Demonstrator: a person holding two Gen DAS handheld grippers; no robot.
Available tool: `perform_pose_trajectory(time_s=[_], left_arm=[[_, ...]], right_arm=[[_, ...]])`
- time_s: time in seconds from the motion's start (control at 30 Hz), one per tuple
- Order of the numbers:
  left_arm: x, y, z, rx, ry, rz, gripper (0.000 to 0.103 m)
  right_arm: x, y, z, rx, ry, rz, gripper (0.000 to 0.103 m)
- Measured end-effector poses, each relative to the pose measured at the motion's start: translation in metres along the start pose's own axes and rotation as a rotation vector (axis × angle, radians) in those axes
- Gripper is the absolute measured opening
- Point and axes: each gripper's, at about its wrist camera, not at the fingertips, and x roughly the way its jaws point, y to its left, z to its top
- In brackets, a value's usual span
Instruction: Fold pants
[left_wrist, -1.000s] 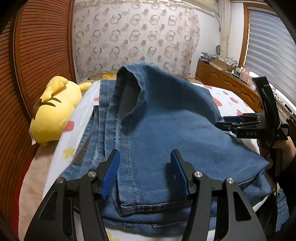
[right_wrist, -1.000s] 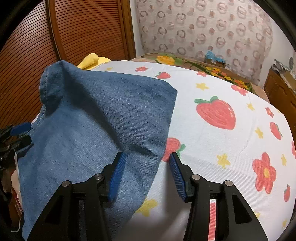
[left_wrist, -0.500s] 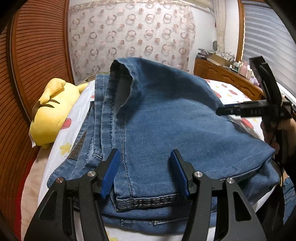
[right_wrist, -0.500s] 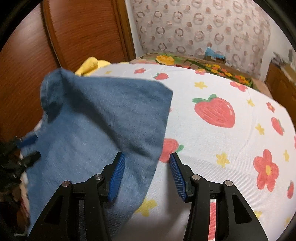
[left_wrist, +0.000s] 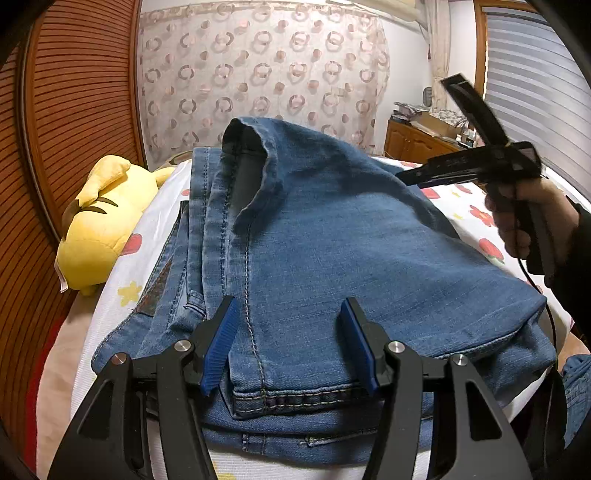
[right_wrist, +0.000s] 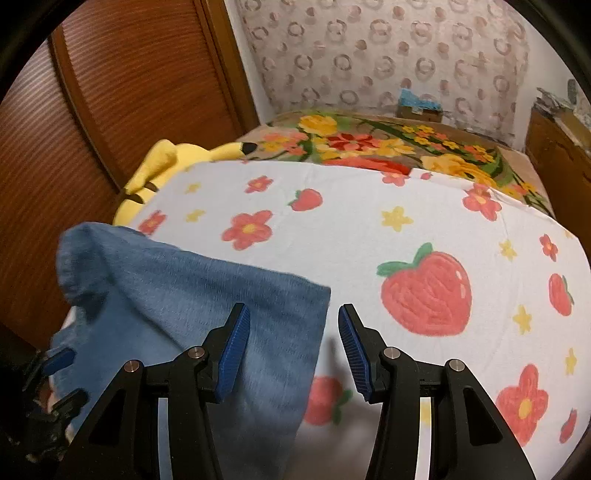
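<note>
Since the earlier frames the right gripper (right_wrist: 294, 352) has drawn back from the jeans (left_wrist: 332, 258) toward the strawberry-print sheet (right_wrist: 406, 206), so more of the sheet shows in its view. In the left wrist view it now sits higher and farther right, gripped by the person's hand (left_wrist: 524, 218). The left gripper (left_wrist: 290, 345) has barely shifted.

Left to right: a yellow plush toy (left_wrist: 96, 225) lies at the bed's left edge. The jeans lie beside it, folded into a stack on the sheet, with one hem corner standing up at the far end.

The left gripper hovers at the near hem, jaws apart and gripping nothing. Fabric lies below and between its pads without being pinched. The right gripper is likewise released, over the jeans' right edge.

The fold appears nearly complete. To finish well, press the raised corner flat, square the hems to each other, and smooth outward from the centre without dragging the lower layers.
</note>
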Motion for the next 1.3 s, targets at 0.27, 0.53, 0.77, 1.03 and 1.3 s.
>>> perform_pose_trajectory(time_s=[0.27,0.53,0.77,1.03,1.3], left_arm=[[0.000,-0.002,0.000,-0.001,-0.003,0.004,0.058],[0.001,-0.005,0.002,-0.005,0.011,-0.018,0.080],[0.002,-0.006,0.002,-0.004,0.009,-0.016,0.081],[-0.012,-0.009,0.004,-0.022,0.005,-0.025,0.081],[-0.016,-0.020,-0.008,0.012,0.025,-0.046,0.081]], right_arm=[[0.007,0.015,0.007,0.000,0.010,-0.026,0.052],[-0.042,0.035,-0.025,-0.083,-0.044,0.028,0.052],[-0.068,0.044,-0.068,-0.110,-0.043,0.067,0.055],[-0.075,0.039,-0.107,-0.096,-0.001,0.031,0.056],[-0.075,0.041,-0.120,-0.029,0.018,0.058,0.056]])
